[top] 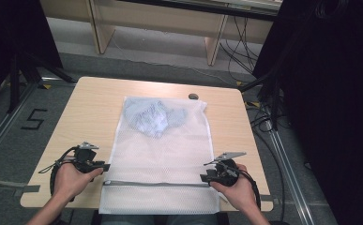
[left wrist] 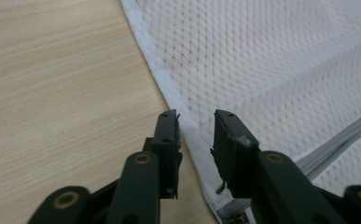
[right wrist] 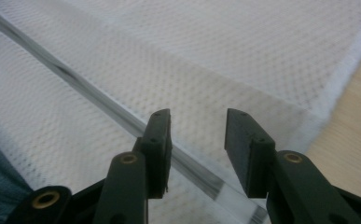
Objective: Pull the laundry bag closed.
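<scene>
A white mesh laundry bag [top: 162, 150] lies flat on the wooden table [top: 90, 108], with a pale blue garment [top: 153, 117] inside its far end. A grey zipper [top: 155, 183] runs across the bag near the front edge. My left gripper [top: 105, 167] is open at the bag's left edge [left wrist: 169, 88], its jaws astride the hem just above the zipper's end [left wrist: 336, 140]. My right gripper [top: 202, 177] is open at the bag's right side, its jaws over the mesh [right wrist: 206, 70] with the zipper [right wrist: 99, 100] passing under the left jaw.
A small dark round object [top: 193, 96] sits on the table past the bag's far right corner. Bare wood lies left and right of the bag. Black stands, cables [top: 263, 117] and wooden furniture legs [top: 214, 44] surround the table.
</scene>
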`<state>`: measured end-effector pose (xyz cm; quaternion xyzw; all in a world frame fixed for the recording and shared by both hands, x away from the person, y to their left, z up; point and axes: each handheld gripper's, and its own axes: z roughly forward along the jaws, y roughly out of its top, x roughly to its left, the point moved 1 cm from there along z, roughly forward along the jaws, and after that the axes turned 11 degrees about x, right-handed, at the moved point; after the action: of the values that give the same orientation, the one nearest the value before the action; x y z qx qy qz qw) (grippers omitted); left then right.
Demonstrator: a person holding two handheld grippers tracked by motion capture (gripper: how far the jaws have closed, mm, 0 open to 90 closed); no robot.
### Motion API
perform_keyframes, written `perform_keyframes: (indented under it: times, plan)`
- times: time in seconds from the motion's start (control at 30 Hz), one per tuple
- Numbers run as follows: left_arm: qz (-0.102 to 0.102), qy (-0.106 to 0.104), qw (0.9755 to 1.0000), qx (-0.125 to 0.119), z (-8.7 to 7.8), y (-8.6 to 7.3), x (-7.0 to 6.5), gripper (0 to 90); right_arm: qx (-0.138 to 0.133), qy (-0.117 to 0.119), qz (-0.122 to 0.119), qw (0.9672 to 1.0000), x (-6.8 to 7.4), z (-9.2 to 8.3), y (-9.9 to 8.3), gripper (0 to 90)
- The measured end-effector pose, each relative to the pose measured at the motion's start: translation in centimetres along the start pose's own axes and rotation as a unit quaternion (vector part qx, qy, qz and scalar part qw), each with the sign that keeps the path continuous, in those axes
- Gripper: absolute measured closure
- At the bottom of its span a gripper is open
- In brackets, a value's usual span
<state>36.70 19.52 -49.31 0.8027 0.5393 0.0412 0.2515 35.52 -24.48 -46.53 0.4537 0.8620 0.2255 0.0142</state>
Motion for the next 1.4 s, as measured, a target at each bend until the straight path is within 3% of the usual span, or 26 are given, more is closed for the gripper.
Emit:
perform_keyframes:
  times: [0.13, 0.17, 0.2, 0.23, 0.27, 0.43, 0.53, 0.57, 0.6, 0.63, 0.67, 0.73, 0.77, 0.8, 0.97, 1.03, 1.1, 1.13, 1.17, 1.2, 1.23, 1.27, 1.3, 1.33, 1.37, 1.4]
  plan:
    - [0.006, -0.001, 0.9998, 0.02, -0.3, 0.0, -0.1, 76.0, 0.0, 0.014, -0.01, 0.9999, 1.1, 0.2, 0.4, 66.7]
    - [0.006, -0.001, 0.9998, 0.02, -0.3, 0.0, -0.1, 77.2, -0.014, 0.021, -0.02, 0.9995, 1.3, 0.4, 0.5, 67.4]
    - [0.017, 0.002, 0.9991, 0.038, -0.3, -0.1, 0.1, 78.6, -0.002, 0.024, -0.022, 0.9995, 1.6, 0.3, 0.7, 68.1]
    - [0.016, 0.001, 0.9991, 0.039, -0.3, -0.1, 0.0, 79.0, -0.014, 0.025, -0.018, 0.9994, 2.0, 0.7, 0.7, 68.4]
    - [0.019, -0.001, 0.999, 0.041, -0.2, -0.1, 0.1, 79.6, -0.001, 0.027, -0.027, 0.9993, 2.1, 0.4, 0.9, 69.0]
    - [0.019, -0.006, 0.9985, 0.05, -0.2, 0.0, 0.1, 82.7, -0.005, 0.049, -0.025, 0.9984, 3.2, 1.1, 1.5, 70.8]
    - [0.023, -0.006, 0.9979, 0.059, 0.0, -0.1, 0.0, 85.7, 0.006, 0.054, -0.035, 0.9979, 4.2, 1.2, 2.2, 73.3]
    - [0.017, -0.006, 0.9983, 0.055, 0.1, -0.1, -0.1, 85.9, -0.001, 0.053, -0.044, 0.9976, 4.4, 1.5, 2.4, 74.0]
    - [0.017, -0.006, 0.9983, 0.055, 0.1, -0.1, -0.1, 86.3, 0.0, 0.058, -0.035, 0.9977, 4.9, 1.6, 2.5, 75.7]
    - [0.024, -0.004, 0.9976, 0.065, 0.0, 0.0, -0.2, 86.9, 0.01, 0.056, -0.052, 0.997, 5.0, 1.5, 2.7, 76.9]
    - [0.024, -0.004, 0.9976, 0.065, 0.0, 0.0, -0.2, 87.5, -0.002, 0.058, -0.053, 0.9969, 5.2, 1.7, 2.8, 77.2]
    - [0.022, -0.004, 0.9974, 0.069, 0.1, 0.0, -0.3, 88.2, 0.013, 0.058, -0.049, 0.997, 5.6, 1.5, 2.8, 77.2]
    - [0.021, -0.003, 0.9973, 0.07, 0.1, 0.0, -0.3, 88.9, -0.006, 0.056, -0.051, 0.9972, 6.0, 1.9, 3.0, 77.4]
    - [0.024, -0.001, 0.997, 0.074, 0.1, -0.1, -0.3, 89.1, 0.0, 0.065, -0.061, 0.996, 6.4, 1.9, 3.2, 77.4]
    - [0.014, -0.001, 0.9967, 0.08, 0.3, -0.1, -0.5, 89.4, 0.012, 0.066, -0.068, 0.9954, 7.0, 2.3, 3.8, 76.7]
    - [0.019, -0.009, 0.9956, 0.092, 0.3, -0.1, -0.4, 89.4, 0.021, 0.064, -0.057, 0.9961, 7.4, 2.3, 4.0, 76.2]
    - [0.012, -0.01, 0.9959, 0.09, 0.4, -0.1, -0.5, 89.4, 0.021, 0.064, -0.061, 0.9959, 7.5, 2.3, 4.1, 76.0]
    - [0.02, -0.007, 0.9954, 0.093, 0.2, -0.1, -0.3, 89.3, -0.001, 0.055, -0.048, 0.9973, 7.9, 2.8, 4.4, 75.1]
    - [0.02, -0.007, 0.9954, 0.093, 0.2, -0.1, -0.3, 89.4, -0.001, 0.055, -0.048, 0.9973, 7.9, 2.8, 4.4, 75.1]
    - [0.021, -0.01, 0.9964, 0.082, 0.4, -0.2, -0.4, 89.4, 0.009, 0.067, -0.067, 0.9955, 7.9, 2.6, 4.6, 74.9]
    - [0.021, -0.01, 0.9953, 0.094, 0.4, -0.2, -0.4, 89.4, 0.008, 0.066, -0.046, 0.9967, 8.6, 3.0, 4.9, 74.7]
    - [0.022, -0.005, 0.9953, 0.095, 0.4, -0.2, -0.6, 89.4, 0.011, 0.073, -0.067, 0.995, 8.6, 2.9, 5.0, 74.7]
    - [0.019, -0.009, 0.9946, 0.101, 0.4, -0.2, -0.7, 89.3, 0.016, 0.076, -0.059, 0.9953, 9.0, 3.0, 5.1, 74.7]
    - [0.024, -0.01, 0.9943, 0.104, 0.5, -0.2, -0.7, 89.4, -0.003, 0.08, -0.069, 0.9943, 9.2, 3.5, 5.3, 74.7]
    - [0.023, -0.011, 0.9942, 0.104, 0.5, -0.2, -0.7, 89.3, 0.015, 0.082, -0.07, 0.9941, 9.5, 3.4, 5.5, 74.6]
    - [0.019, -0.012, 0.9943, 0.104, 0.6, -0.2, -0.8, 89.3, 0.013, 0.083, -0.078, 0.9934, 9.7, 3.6, 5.7, 74.6]
